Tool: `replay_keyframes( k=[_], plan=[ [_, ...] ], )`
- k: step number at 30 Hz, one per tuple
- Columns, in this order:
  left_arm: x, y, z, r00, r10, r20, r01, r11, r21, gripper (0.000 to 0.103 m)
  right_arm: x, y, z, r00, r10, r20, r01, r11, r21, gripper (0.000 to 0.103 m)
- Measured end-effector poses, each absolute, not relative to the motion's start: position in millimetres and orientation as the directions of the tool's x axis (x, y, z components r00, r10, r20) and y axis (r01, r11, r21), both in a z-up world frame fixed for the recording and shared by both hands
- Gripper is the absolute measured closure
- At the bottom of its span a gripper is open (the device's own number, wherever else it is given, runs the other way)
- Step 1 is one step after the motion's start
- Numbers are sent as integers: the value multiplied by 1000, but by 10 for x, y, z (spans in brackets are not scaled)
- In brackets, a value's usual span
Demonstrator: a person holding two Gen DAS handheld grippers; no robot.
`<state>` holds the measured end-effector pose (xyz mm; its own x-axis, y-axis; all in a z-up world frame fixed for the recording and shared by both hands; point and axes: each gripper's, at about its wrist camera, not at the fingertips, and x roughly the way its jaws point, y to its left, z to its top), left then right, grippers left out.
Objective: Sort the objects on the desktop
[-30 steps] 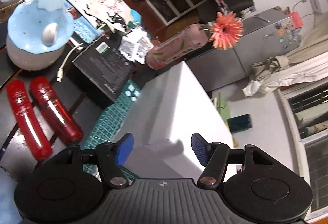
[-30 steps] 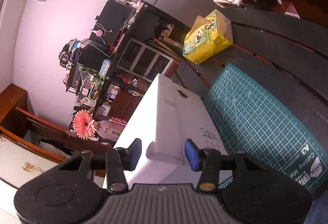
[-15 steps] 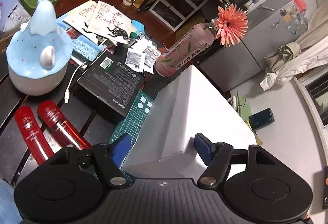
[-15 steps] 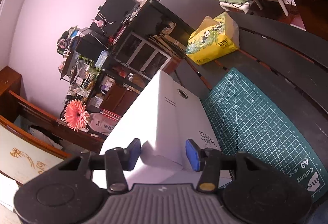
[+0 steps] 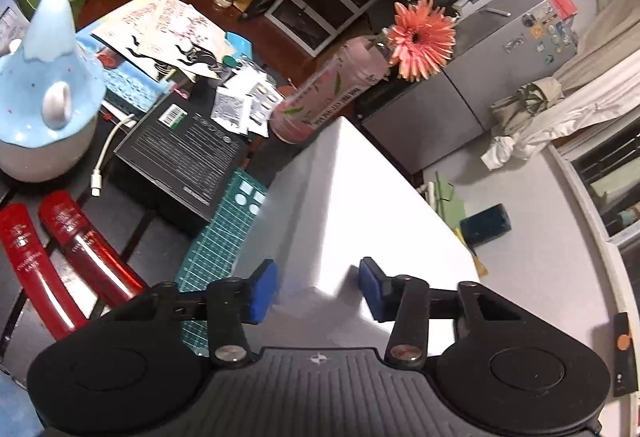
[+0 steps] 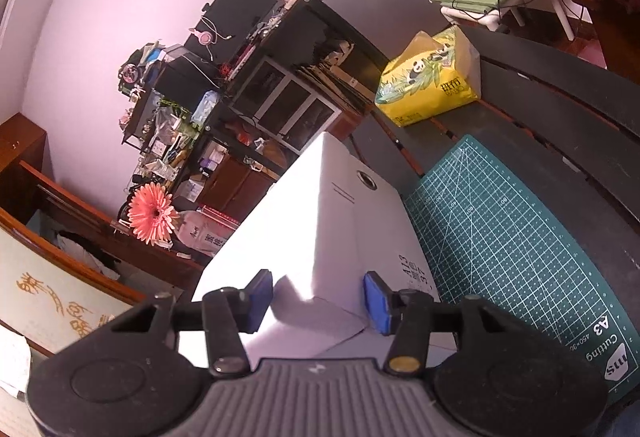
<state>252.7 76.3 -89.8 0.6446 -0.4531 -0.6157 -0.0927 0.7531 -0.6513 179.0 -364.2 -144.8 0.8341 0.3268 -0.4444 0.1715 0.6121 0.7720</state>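
A pink gerbera [image 5: 422, 37] stands in a bottle [image 5: 328, 93] before a grey cabinet [image 5: 508, 77], perhaps a fridge.

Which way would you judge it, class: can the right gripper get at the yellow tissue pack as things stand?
Probably not yet: the right gripper has its pads on the white box, which occupies it. The green mat leading toward the tissue pack looks clear.

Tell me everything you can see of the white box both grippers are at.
The white box looks like plain matte cardboard, with a round hole and small dark print on one face. It sits tilted over the green cutting mat. The left gripper is closing on one corner; the right gripper straddles another corner.
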Motion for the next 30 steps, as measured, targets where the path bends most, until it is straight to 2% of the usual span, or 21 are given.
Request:
replay_keyframes(
  k=[30],
  plan=[
    [2522,700,-961,617,-424,-663,-96,796,-598,57,1728,-3619,-1609,820,330,-467,190,614,766,54]
  ],
)
